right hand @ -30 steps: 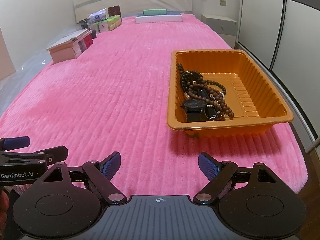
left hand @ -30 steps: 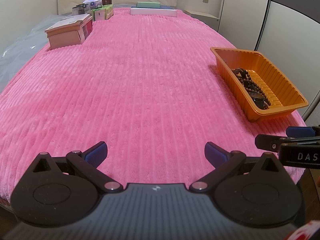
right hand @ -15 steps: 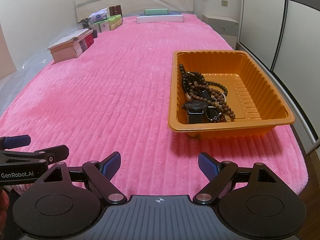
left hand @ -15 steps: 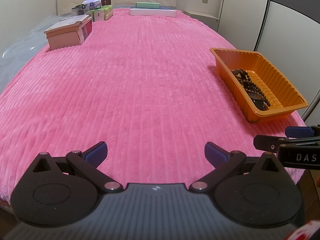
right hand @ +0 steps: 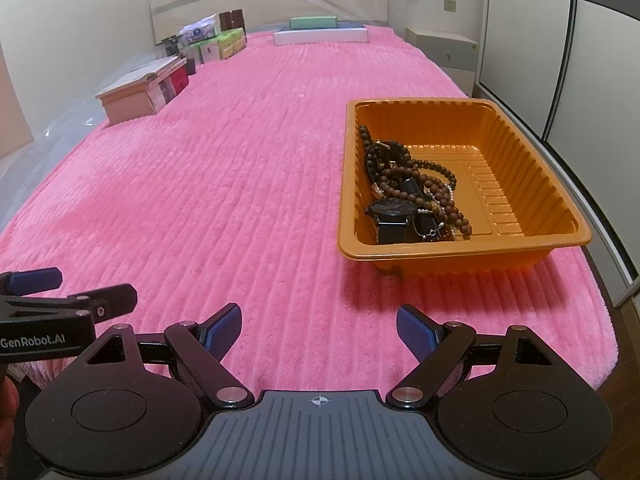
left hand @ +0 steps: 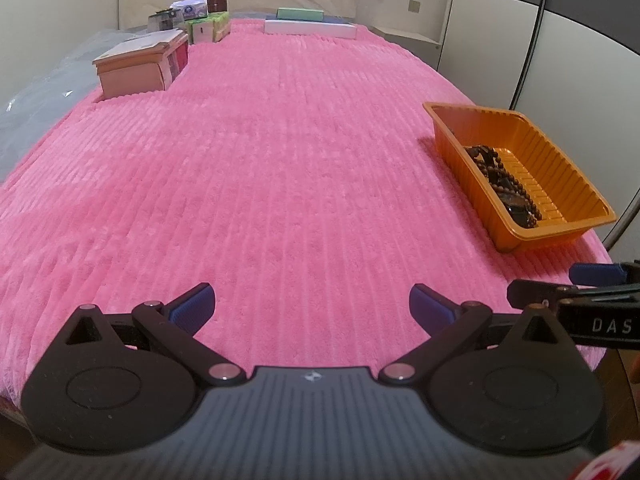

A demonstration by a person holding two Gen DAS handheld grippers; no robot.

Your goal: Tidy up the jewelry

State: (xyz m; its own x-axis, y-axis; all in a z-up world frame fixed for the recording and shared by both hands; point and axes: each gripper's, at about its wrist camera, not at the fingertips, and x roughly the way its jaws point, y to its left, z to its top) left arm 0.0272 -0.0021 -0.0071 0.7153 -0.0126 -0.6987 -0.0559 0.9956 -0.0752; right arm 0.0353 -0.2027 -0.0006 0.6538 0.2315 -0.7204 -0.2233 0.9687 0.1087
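My left tool [left hand: 312, 304] and right tool [right hand: 319, 330] both gape wide, holding nothing, over the near edge of the bed [right hand: 240, 184] with its ribbed pink plush cover. The glossy ribbed orange tray [right hand: 520, 148] sits by the right edge, holding wooden bead strands [right hand: 416, 184] and a black watch [right hand: 390, 210] tangled together
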